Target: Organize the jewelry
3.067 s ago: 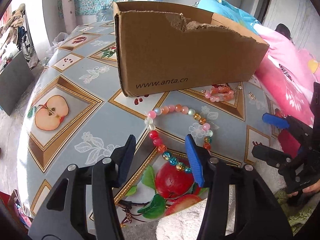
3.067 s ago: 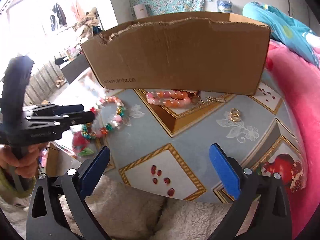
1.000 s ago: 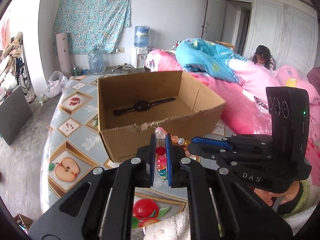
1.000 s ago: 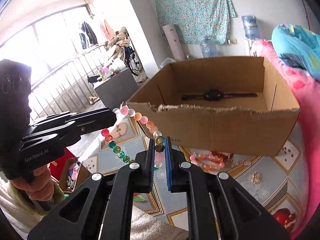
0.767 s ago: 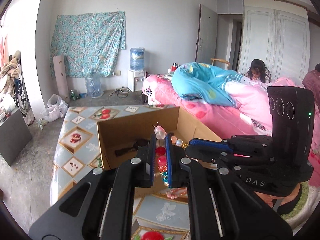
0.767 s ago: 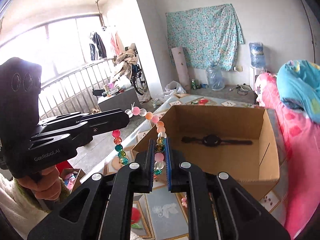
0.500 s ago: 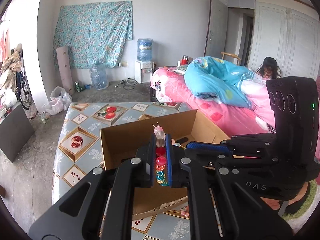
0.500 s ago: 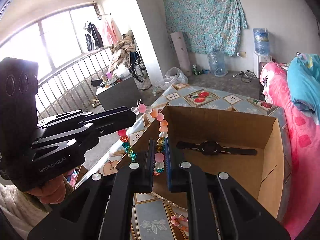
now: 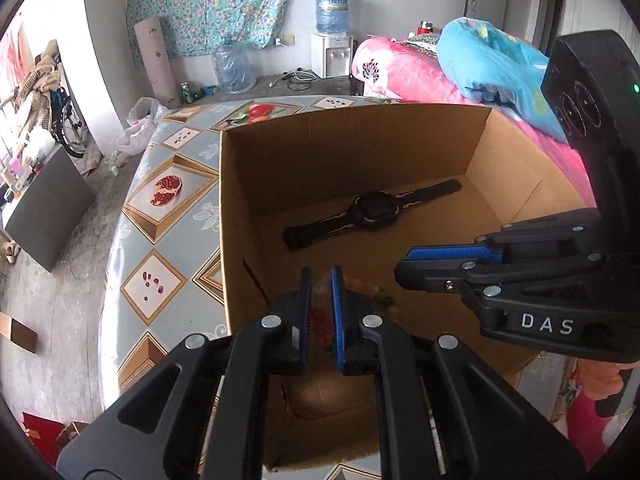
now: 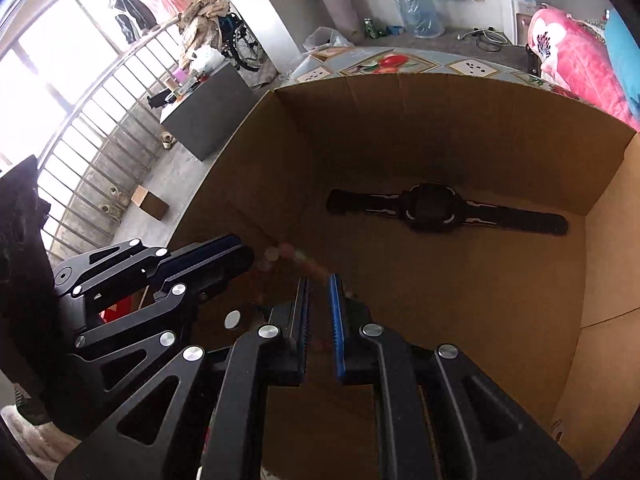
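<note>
An open cardboard box (image 9: 520, 184) stands on the tiled-pattern table; it also shows in the right wrist view (image 10: 480, 128). A black watch (image 9: 374, 214) lies flat on its floor, also seen in the right wrist view (image 10: 434, 208). My left gripper (image 9: 320, 280) and my right gripper (image 10: 318, 284) hang side by side over the box's near half. Both have their jaws slightly apart. The colourful bead bracelet (image 9: 320, 316) is a blur between and below them, also in the right wrist view (image 10: 288, 258). It looks loose and falling.
The table (image 9: 160, 200) with fruit prints extends left of the box. A bed with pink and blue bedding (image 9: 460, 68) lies on the right. A grey cabinet (image 9: 44, 208) and floor clutter sit at the left. Window railings (image 10: 80, 140) show at left.
Both grippers carried the bracelet from above the table over the box and tilted down. Their jaws have parted slightly and the bracelet now blurs, dropping toward the box floor.
</note>
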A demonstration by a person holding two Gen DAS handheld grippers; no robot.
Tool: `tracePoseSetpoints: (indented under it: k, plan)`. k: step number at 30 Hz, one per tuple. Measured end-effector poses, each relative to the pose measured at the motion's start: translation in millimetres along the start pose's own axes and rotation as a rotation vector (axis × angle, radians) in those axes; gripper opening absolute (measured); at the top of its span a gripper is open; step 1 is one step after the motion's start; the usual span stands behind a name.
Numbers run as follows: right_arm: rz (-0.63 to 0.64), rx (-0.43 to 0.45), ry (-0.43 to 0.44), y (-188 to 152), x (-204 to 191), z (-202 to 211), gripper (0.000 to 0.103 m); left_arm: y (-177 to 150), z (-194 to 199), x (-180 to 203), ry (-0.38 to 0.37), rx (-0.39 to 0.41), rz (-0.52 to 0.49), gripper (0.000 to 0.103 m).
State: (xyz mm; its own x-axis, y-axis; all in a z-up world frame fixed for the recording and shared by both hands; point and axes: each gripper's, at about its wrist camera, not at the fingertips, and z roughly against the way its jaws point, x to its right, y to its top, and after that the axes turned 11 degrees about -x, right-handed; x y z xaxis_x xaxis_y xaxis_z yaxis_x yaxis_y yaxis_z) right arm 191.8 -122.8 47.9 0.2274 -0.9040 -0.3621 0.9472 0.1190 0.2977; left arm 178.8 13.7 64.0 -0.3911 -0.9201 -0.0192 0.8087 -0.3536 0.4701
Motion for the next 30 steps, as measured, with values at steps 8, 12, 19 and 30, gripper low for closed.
tracePoseSetpoints:
  k: [8, 12, 19, 30]
  plan:
    - [-0.013, 0.144, -0.012, -20.0, 8.5, 29.4, 0.011, -6.3, 20.3, -12.1, -0.017, 0.124, 0.052, 0.009]
    - [0.024, 0.222, 0.001, -44.5, 2.7, 59.0, 0.011, -15.2, 48.8, -15.8, -0.061, 0.204, 0.067, 0.009]
    - [0.049, 0.356, 0.092, -118.9, 5.9, 110.0, 0.020, -77.5, 96.8, 4.6, -0.207, 0.313, -0.009, 0.015]
    - [-0.171, 0.271, -0.068, -148.5, 62.8, 78.9, 0.020, -131.0, 39.1, 38.6, -0.245, 0.135, 0.008, 0.015]
